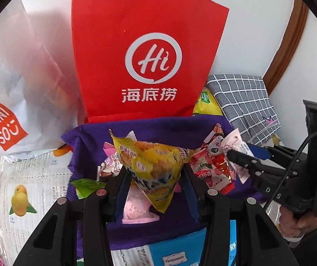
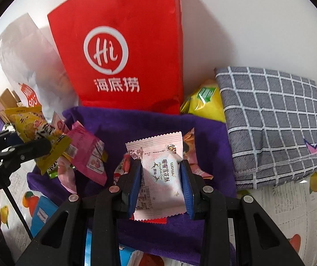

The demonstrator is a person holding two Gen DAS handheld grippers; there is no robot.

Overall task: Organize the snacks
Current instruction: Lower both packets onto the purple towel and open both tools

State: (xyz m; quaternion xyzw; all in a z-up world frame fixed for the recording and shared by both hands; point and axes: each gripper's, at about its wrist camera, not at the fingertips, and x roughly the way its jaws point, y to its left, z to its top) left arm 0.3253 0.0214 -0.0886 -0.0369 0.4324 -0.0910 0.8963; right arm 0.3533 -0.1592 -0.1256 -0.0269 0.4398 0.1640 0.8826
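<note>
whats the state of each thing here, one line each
left hand-held gripper: shut on the yellow snack packet
yellow snack packet: held up over the purple cloth
right hand-held gripper: shut on the pale pink snack packet
pale pink snack packet: pinched at its sides
red paper bag: standing upright
checked grey cloth: folded
purple cloth: spread out under loose snacks

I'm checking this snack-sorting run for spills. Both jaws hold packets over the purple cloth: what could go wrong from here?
1. The left gripper pinches the yellow crinkly snack packet by its lower part, so it may tip or slip.
2. The right gripper squeezes the pale pink sealed packet, possibly crushing its contents.
</note>
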